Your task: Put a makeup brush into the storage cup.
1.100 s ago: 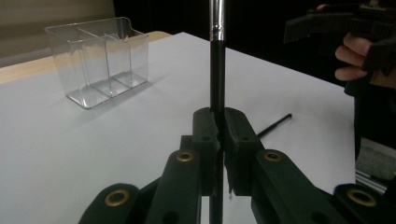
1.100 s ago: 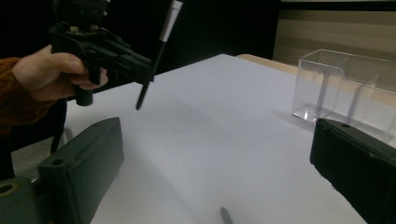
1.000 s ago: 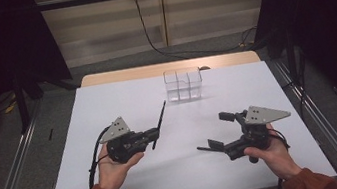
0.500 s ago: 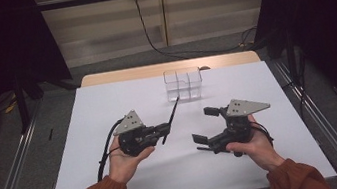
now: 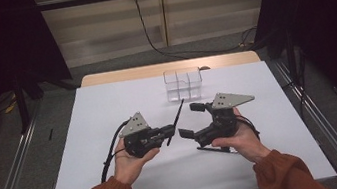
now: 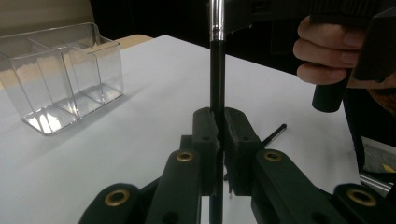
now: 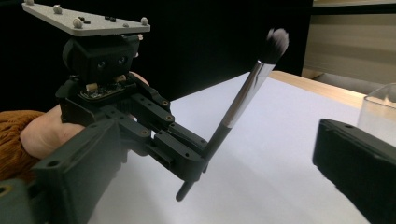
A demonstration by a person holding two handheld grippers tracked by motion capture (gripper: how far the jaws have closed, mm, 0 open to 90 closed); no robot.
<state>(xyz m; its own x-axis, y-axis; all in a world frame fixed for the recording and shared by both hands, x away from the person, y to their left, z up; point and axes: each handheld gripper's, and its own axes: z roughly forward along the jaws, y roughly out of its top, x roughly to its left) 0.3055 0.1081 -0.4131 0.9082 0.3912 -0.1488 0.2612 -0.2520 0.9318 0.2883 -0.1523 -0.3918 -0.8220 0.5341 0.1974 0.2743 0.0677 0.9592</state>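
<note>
At frame centre, the left gripper point(image 5: 169, 131) clamps a makeup brush point(image 5: 176, 120); the open right gripper point(image 5: 191, 120) has moved closer, likely for a handover.

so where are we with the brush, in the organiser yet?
Not yet. Done: the left tongs are shut on the makeup brush by its black handle, lifted off the white table. In hand: the brush is held up between both grippers, bristles upward; the right tongs stand open close beside it. Left: carrying it to the clear organiser at the far edge and dropping it in a compartment.
</note>
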